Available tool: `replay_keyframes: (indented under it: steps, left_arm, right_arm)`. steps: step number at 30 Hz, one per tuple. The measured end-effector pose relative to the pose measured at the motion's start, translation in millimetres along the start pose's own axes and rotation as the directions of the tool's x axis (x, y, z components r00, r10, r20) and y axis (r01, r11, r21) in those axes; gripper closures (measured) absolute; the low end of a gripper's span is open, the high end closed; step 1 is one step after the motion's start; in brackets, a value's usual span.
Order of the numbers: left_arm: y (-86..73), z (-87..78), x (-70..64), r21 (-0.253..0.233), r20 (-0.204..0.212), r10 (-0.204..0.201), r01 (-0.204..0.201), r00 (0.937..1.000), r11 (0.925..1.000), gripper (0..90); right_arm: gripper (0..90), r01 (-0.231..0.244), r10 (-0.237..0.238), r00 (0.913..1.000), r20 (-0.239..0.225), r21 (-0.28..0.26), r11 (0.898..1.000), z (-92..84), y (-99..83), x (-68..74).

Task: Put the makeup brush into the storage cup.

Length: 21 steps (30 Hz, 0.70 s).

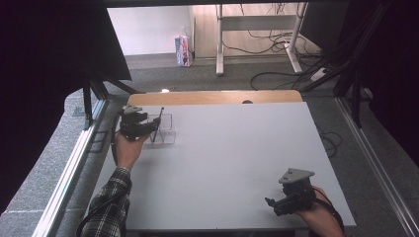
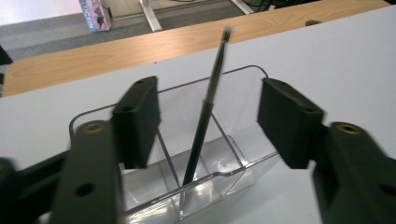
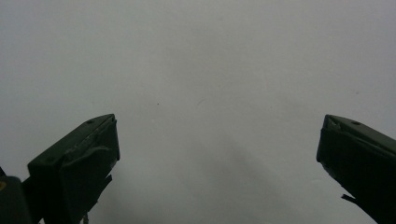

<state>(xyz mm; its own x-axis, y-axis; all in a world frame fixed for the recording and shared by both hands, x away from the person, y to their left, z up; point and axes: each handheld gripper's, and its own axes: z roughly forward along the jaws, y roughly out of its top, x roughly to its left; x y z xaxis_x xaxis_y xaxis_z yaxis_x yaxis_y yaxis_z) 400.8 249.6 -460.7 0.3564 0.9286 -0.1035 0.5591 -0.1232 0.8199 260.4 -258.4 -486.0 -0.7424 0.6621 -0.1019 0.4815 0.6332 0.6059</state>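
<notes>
High view: the left gripper (image 1: 148, 124) sits at the far left corner of the worktop (image 1: 232, 163), right at a clear plastic organizer (image 1: 165, 129). A dark pen (image 1: 157, 124) stands in the organizer, leaning. The right gripper (image 1: 276, 202) rests near the near right corner, well apart from all this.

Left gripper view: the jaws stand apart on either side of the pen (image 2: 205, 116), neither pad touching it. The pen's lower end sits in a middle compartment of the organizer (image 2: 243, 161), beside a divider, and the shaft tilts away towards the wooden strip along the far edge. So the pen looks released, and the step in hand is to clear away from it. I judge the best way is to back the jaws straight out along their own line, with both pads kept off the shaft, since a sideways brush could tip the pen or shift the light organizer.

Right gripper view: the jaws are wide open over bare worktop (image 3: 210, 70), holding nothing. It can stay put.
</notes>
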Motion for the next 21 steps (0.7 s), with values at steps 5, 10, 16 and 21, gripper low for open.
replay_keyframes:
  steps: [5,10,16,21]
  left_arm:
    - [1.6,-3.0,-0.2,0.002,-0.004,0.002,-0.002,1.0000,1.0000,19.8]
    - [2.8,-5.1,-2.3,0.004,0.005,-0.005,0.005,1.0000,1.0000,9.4]
    - [3.3,-8.6,-5.2,0.018,0.046,0.007,-0.008,0.9989,0.9998,3.2]
    - [2.8,-12.8,-6.8,0.019,0.067,0.004,-0.005,0.9978,0.9998,1.9]
  right_arm:
    - [0.0,-0.002,0.002,1.0000,0.000,-0.001,1.000,0.1,0.1,-0.1]
    - [0.0,-0.015,0.015,0.9999,0.002,-0.009,1.000,-0.6,0.1,-1.4]
    - [0.0,-0.026,0.026,0.9997,-0.002,-0.017,1.000,-0.9,0.2,-2.1]
    - [0.0,-0.037,0.037,0.9993,-0.004,-0.024,0.999,-1.2,0.1,-3.0]
